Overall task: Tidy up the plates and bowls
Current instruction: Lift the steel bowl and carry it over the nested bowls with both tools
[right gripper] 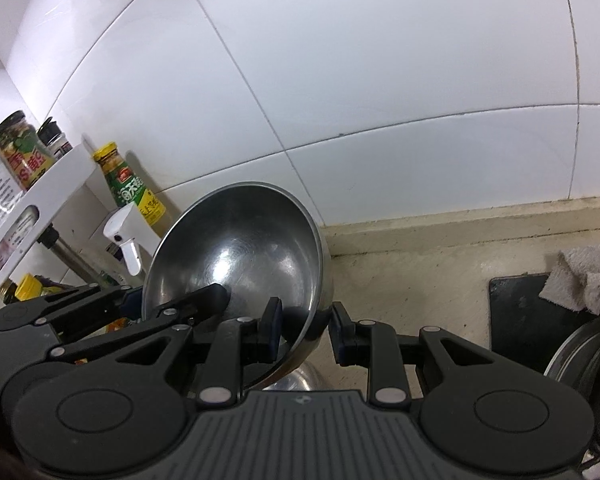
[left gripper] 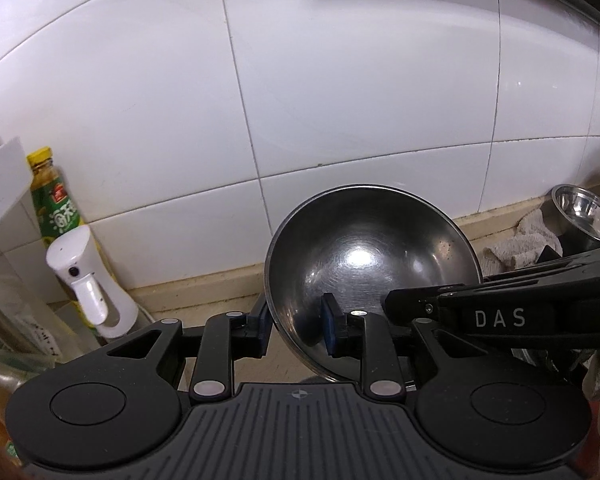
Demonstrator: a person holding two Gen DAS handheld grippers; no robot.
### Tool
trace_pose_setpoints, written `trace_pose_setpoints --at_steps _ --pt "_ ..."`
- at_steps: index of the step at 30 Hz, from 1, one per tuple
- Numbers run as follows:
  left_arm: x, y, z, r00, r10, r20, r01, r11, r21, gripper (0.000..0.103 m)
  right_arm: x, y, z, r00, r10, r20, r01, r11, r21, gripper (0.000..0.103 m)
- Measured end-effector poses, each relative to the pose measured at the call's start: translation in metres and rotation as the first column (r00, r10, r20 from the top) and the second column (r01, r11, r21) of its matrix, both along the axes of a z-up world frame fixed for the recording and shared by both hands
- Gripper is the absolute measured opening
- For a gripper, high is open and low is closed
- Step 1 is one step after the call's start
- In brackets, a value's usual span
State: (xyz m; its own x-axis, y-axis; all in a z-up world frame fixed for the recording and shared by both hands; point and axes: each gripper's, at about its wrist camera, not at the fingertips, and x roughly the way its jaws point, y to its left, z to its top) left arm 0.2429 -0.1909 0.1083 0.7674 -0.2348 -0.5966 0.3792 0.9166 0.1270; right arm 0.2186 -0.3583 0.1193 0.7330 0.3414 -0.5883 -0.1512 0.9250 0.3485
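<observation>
Bowl pinched by both hand-held grippers, apparently lifted.

Bowl before tiled wall, sauce bottle left, cloth right on counter

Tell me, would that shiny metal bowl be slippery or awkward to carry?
Probably slippery: the steel bowl looks polished, and the fingers pinch only its thin rim. It looks stiff and fairly light, with thin walls. Set down tilted as now, its rounded underside would likely rock.
</observation>
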Motion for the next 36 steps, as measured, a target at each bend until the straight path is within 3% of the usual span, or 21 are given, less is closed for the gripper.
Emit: trace_pose_setpoints --at_steps 16,36 --pt "-0.021 0.032 -0.009 1.0 0.0 -0.022 -0.001 1.0 -0.007 0.032 -0.022 0.029 -0.019 1.0 0.01 -0.021 -0.01 1.0 -0.013 0.023" --pt "-0.027 0.05 -0.044 0.992 -0.041 -0.119 0.041 0.999 -0.002 0.032 -0.035 0.05 -0.053 0.992 -0.027 -0.123 0.02 0.998 -0.055 0.023"
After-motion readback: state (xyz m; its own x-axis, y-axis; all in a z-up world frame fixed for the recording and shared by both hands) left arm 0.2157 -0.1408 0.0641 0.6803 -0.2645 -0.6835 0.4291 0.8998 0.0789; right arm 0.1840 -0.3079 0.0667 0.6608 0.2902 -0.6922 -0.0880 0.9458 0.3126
